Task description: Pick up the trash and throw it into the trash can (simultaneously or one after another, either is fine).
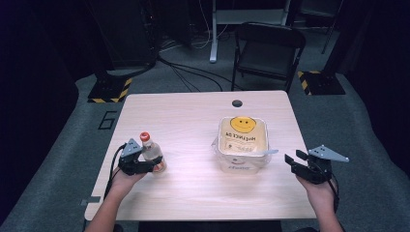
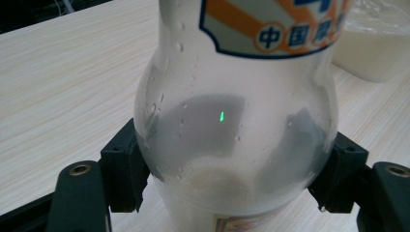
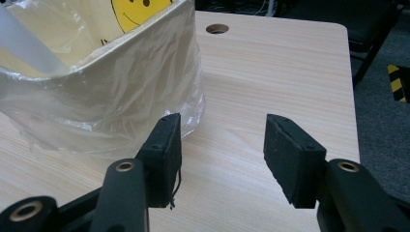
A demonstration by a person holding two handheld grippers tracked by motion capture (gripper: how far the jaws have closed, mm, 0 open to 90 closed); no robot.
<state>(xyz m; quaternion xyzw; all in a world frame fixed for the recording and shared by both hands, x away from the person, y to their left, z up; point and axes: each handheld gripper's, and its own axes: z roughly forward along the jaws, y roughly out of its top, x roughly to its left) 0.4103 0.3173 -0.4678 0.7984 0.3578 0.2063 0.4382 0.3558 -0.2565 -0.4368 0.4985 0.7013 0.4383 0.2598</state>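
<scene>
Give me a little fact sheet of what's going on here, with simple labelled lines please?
setting: pale wooden table, a black chair behind it
left gripper: jaws pressed on both sides of a clear bottle
bottle: upright, orange cap, orange and blue label, droplets inside
right gripper: open, nothing between the jaws, near the table's right edge
container: plastic-lined tub with a yellow smiley face, right of the bottle
container contents: cannot tell

Glossy clear plastic bottle (image 2: 232,121), matt pale wood-grain table (image 1: 193,121), crinkly plastic-lined bin (image 3: 111,96)
</scene>
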